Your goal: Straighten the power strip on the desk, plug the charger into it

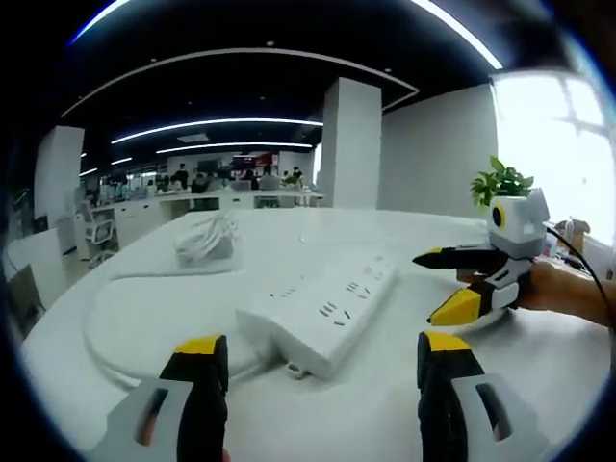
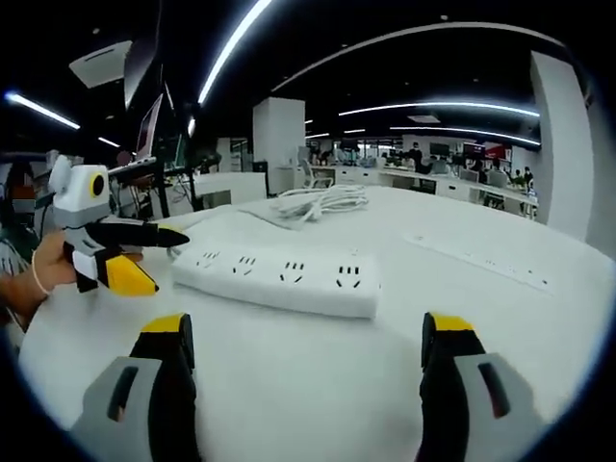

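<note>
Left gripper [image 1: 322,371]: fingers spread, empty, straddling the near end of the power strip [image 1: 322,308]; a careless nudge could skew the strip further. Right gripper [image 1: 452,286] at 3 o'clock: fingers parted, holding nothing (beside the strip's far end). White table [image 1: 539,366]; coiled white cable bundle [image 1: 205,241] at 11 o'clock, farther back; its cord may drag and snag.

White power strip [image 1: 322,308] flat on desk [image 1: 539,366]
</note>
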`<state>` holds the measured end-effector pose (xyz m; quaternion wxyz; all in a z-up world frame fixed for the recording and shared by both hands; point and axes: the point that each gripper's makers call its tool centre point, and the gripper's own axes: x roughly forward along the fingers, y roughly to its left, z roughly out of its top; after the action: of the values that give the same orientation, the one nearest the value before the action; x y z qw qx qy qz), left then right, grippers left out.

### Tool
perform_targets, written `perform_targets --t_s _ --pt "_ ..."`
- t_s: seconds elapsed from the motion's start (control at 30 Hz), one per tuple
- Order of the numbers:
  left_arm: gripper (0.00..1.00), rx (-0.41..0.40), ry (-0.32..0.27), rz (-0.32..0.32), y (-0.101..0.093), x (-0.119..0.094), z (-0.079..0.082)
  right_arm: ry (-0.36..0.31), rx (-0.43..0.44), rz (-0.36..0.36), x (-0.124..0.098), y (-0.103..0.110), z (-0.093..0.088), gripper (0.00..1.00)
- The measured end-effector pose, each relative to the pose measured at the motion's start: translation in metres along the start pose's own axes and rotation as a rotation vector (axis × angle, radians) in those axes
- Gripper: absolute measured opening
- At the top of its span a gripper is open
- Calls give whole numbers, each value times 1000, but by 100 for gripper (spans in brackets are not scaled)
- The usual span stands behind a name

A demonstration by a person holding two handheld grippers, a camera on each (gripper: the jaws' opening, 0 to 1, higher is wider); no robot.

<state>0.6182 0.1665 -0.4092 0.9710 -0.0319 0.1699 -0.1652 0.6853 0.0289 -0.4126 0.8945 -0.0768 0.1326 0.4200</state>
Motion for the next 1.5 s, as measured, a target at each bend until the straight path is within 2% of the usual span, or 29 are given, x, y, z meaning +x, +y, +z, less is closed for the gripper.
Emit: perform_targets --t_s 0.53,0.9,1.5 --pt "80 16 14 25 7 5 -3 21 -24 25 11 1 1 95" --pt "74 33 7 14 6 8 -2 22 -21 82 18 13 4 92" --pt "70 77 26 -3 1 17 -6 79 -56 140 29 20 3 92"
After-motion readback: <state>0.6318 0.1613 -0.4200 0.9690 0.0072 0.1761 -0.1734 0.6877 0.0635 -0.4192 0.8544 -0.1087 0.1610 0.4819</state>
